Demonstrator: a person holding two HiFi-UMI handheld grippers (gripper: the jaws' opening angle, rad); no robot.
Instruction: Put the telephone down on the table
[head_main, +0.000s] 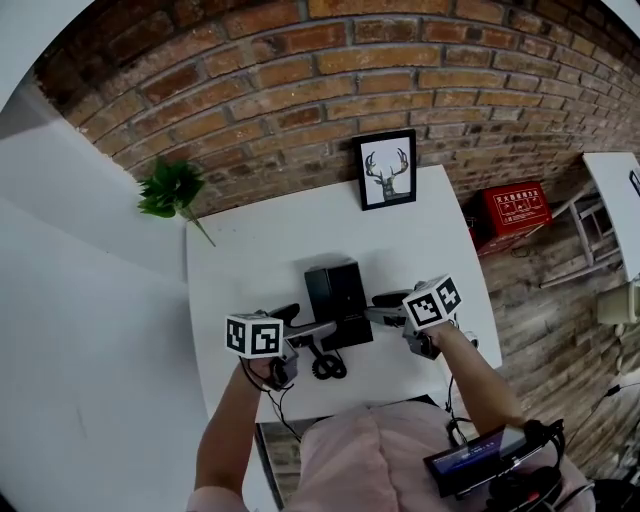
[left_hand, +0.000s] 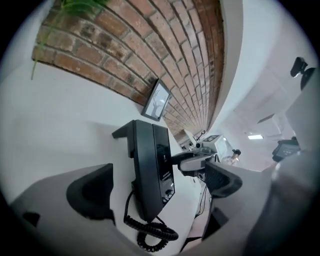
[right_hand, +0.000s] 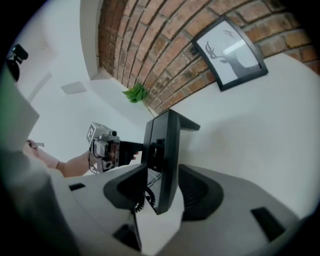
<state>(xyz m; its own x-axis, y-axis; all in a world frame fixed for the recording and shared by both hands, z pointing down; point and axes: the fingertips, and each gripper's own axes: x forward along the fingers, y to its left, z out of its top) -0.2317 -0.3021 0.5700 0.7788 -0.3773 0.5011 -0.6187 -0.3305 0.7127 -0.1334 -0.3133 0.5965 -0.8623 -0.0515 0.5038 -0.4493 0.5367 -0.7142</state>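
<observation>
The black telephone (head_main: 338, 298) stands on the white table (head_main: 260, 250), its coiled cord (head_main: 326, 366) lying in front of it. My left gripper (head_main: 302, 326) is at the phone's left side, jaws wide open. In the left gripper view the phone (left_hand: 152, 167) sits between the fingers (left_hand: 92, 192) with clear gaps on both sides. My right gripper (head_main: 384, 308) is at the phone's right side. In the right gripper view the phone's lower edge (right_hand: 164, 155) lies between the fingers (right_hand: 200, 192), which are open, with a thin gap beside it.
A framed deer picture (head_main: 387, 169) leans on the brick wall at the table's back edge. A green plant sprig (head_main: 172, 190) sits at the back left corner. A red box (head_main: 516, 209) lies on the floor to the right.
</observation>
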